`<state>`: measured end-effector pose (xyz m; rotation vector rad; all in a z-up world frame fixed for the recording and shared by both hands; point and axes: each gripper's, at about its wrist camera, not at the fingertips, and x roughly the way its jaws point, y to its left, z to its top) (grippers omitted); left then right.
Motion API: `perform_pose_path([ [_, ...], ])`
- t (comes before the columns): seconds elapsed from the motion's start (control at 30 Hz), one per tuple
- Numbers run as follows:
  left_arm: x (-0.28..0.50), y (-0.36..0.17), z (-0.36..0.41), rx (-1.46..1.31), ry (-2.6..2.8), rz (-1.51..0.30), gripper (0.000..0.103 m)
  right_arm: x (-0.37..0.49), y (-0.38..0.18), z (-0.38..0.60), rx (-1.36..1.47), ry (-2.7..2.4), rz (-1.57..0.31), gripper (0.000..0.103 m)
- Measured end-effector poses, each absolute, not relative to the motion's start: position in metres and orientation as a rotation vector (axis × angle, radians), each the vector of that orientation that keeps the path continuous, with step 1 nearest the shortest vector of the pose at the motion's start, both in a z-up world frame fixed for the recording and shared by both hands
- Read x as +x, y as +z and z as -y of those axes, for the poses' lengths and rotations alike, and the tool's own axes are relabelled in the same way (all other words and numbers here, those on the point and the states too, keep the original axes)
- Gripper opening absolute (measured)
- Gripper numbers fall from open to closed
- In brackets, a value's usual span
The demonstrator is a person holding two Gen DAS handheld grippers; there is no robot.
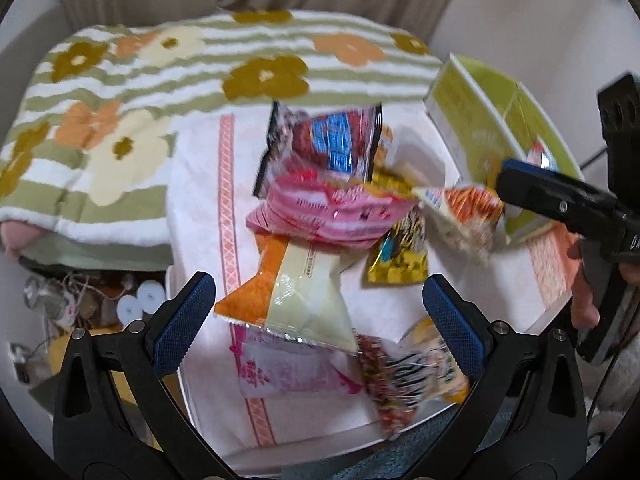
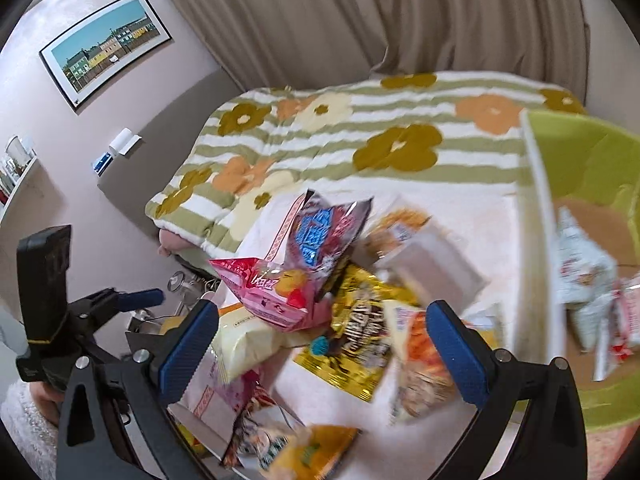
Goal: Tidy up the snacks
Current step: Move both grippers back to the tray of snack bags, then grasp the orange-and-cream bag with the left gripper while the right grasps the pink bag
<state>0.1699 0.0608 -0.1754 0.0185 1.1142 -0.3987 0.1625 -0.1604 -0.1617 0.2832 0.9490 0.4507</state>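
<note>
My right gripper (image 2: 322,350) hangs jaws-wide over the orange-and-white packet (image 2: 420,364) — nearer than my left gripper (image 1: 318,322), also agape — green box (image 2: 592,168) to its right.

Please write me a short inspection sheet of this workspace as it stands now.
Surface: white cloth with pink bands over a table.
Job's things: loose snack packets in a heap, pink packet on top, gold packet beside it; green box at the right already holds white packets.
Clutter: small items below the table's left edge, blurred.
Grippers: left gripper open, empty; right gripper open over an orange-and-white packet.
Cables: thin dark cord, right side.
Surroundings: floral blanket, curtain, framed picture.
</note>
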Motion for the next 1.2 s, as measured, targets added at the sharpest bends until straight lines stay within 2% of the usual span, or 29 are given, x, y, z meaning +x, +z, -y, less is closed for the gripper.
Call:
perform_pose_path([
  [0.13,0.185,-0.209,-0.062,0.027,-0.456,-1.164,0.103,0.17,-0.179,0.143,0.311,0.48,-0.939,0.103],
  [0.47,0.201,-0.25,-0.056,0.053,-0.496,-1.182,0.102,0.184,-0.202,0.109,0.151,0.566,-0.929,0.103],
  [0.63,0.205,-0.261,-0.051,0.071,-0.464,-1.192,0.081,0.194,-0.213,0.095,0.097,0.623,-0.945,0.103],
  [0.8,0.208,-0.268,-0.055,0.029,-0.475,-1.214,0.069,0.197,-0.218,0.083,0.015,0.659,-0.935,0.103],
  [0.93,0.206,-0.268,-0.056,0.036,-0.476,-1.2,0.066,0.198,-0.22,0.076,-0.051,0.683,-0.913,0.103],
  [1.0,0.207,-0.268,-0.057,0.029,-0.467,-1.202,0.066,0.199,-0.22,0.073,-0.069,0.705,-0.904,0.1],
  [1.2,0.201,-0.262,-0.057,0.052,-0.446,-1.196,0.066,0.205,-0.225,0.064,-0.111,0.73,-0.919,0.084],
])
